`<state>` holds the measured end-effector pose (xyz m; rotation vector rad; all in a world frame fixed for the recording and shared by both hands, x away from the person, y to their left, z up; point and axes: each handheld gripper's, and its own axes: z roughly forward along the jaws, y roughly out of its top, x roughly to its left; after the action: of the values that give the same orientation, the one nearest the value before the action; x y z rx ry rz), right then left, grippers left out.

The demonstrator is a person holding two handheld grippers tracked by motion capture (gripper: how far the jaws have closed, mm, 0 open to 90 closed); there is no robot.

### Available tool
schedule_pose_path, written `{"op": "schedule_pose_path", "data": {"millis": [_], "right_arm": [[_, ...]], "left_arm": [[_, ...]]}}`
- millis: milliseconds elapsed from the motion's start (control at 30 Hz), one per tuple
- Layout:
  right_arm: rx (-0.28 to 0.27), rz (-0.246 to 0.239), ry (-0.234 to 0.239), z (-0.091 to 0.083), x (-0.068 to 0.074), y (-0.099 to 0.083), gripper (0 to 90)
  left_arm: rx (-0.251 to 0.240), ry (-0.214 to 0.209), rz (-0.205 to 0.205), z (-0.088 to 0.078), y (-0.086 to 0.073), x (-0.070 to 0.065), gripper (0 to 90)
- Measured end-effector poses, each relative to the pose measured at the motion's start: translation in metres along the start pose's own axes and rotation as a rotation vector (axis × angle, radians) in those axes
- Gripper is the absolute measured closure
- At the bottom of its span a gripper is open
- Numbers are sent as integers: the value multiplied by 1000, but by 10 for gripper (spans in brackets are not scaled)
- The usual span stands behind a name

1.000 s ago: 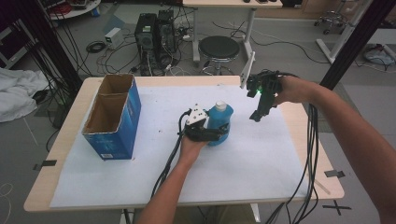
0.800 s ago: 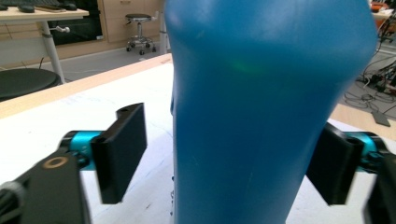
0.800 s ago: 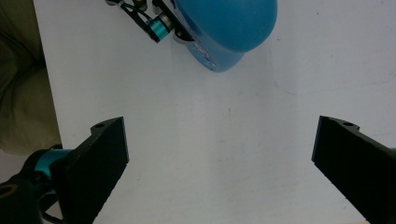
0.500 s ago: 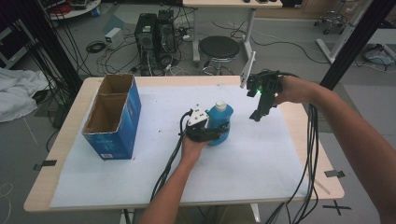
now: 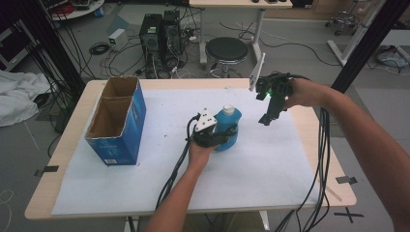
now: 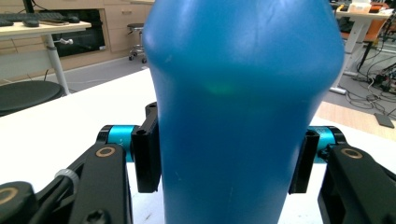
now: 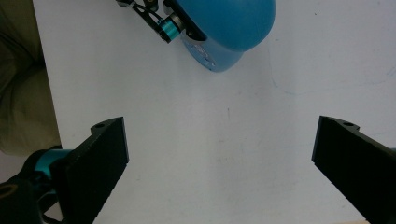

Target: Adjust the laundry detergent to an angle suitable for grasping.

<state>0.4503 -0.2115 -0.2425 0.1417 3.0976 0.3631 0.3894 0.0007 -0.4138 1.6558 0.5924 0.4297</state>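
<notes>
Now the upright bottle (image 5: 227, 126) at mid-worktop (image 5: 270, 169) is clamped low on its body by the just-closed left hand-held gripper (image 5: 223, 139), while the right hand-held gripper (image 5: 266, 119) is held open, well apart to its right.

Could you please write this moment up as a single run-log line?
left gripper: just closed, shut on blue bottle | right gripper: open, above white sheet | blue box: left

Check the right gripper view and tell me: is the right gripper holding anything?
No, the right gripper stands wide open over bare white paper, with nothing between its jaws.
</notes>
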Motion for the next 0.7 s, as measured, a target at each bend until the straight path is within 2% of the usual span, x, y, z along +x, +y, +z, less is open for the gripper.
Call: {"op": "schedule_pose_path", "data": {"millis": [400, 567, 700], "right_arm": [[-2, 4, -7, -2, 0, -3, 27], [-9, 5, -8, -3, 1, -4, 27], [-8, 12, -11, -5, 1, -5, 27]], "left_arm": [[10, -29, 11, -3, 2, 1, 447], [23, -64, 29, -8, 5, 2, 447], [23, -112, 59, -15, 13, 3, 447]]}}
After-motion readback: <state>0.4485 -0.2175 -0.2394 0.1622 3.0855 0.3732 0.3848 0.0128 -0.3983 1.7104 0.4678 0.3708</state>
